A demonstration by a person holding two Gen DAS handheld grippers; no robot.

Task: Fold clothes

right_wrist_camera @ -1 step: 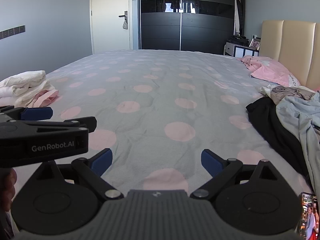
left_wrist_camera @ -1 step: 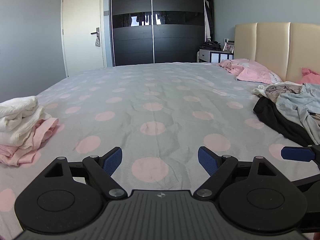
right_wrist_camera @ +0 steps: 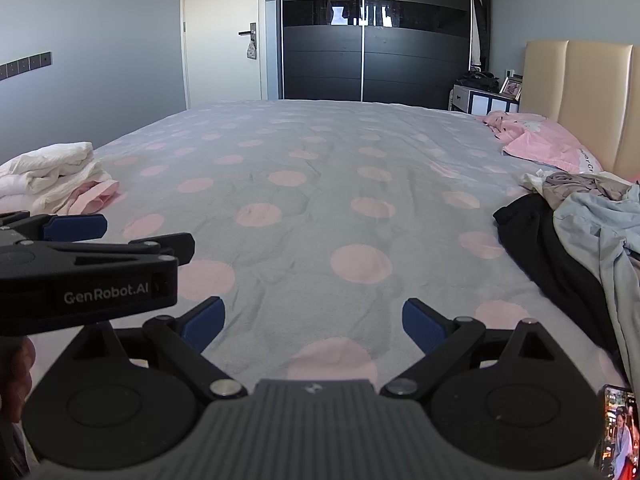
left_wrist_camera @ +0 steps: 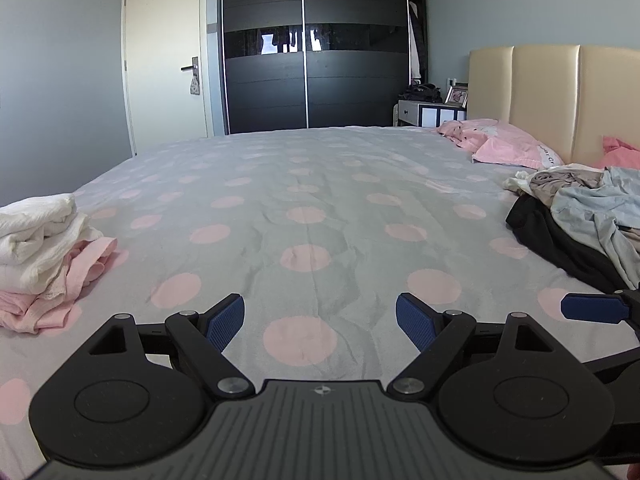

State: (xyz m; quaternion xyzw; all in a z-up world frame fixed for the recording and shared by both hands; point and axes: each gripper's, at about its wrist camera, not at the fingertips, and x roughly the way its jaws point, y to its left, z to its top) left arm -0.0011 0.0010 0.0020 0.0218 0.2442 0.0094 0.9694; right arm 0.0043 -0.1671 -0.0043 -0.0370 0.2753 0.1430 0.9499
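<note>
Left tongs (left_wrist_camera: 320,322) spread wide, blue pads well apart, holding nothing, low over the bed (left_wrist_camera: 320,184) near its near edge. Right tongs (right_wrist_camera: 313,322) likewise wide and empty, just beside the left ones, side by side above the grey sheet with pink dots.

Folded stack of white and pink clothes (left_wrist_camera: 44,256) at the left edge of the bed, touching the sheet, well apart from both tongs. Unfolded heap of clothes (right_wrist_camera: 580,232) at the right edge: black garment lowest and nearest the middle, light blue and beige pieces over it, spilling toward the near right corner. Pink pillow (left_wrist_camera: 508,146) farther back against the cream headboard (left_wrist_camera: 560,96).

Between stack and heap, a broad bare stretch of sheet, only lightly creased, running from the tongs to the far edge. Beyond that edge, dark wardrobe (right_wrist_camera: 376,32) and closed door (right_wrist_camera: 224,36). Phone (right_wrist_camera: 618,432) with lit screen at the lower right corner of the right view.
</note>
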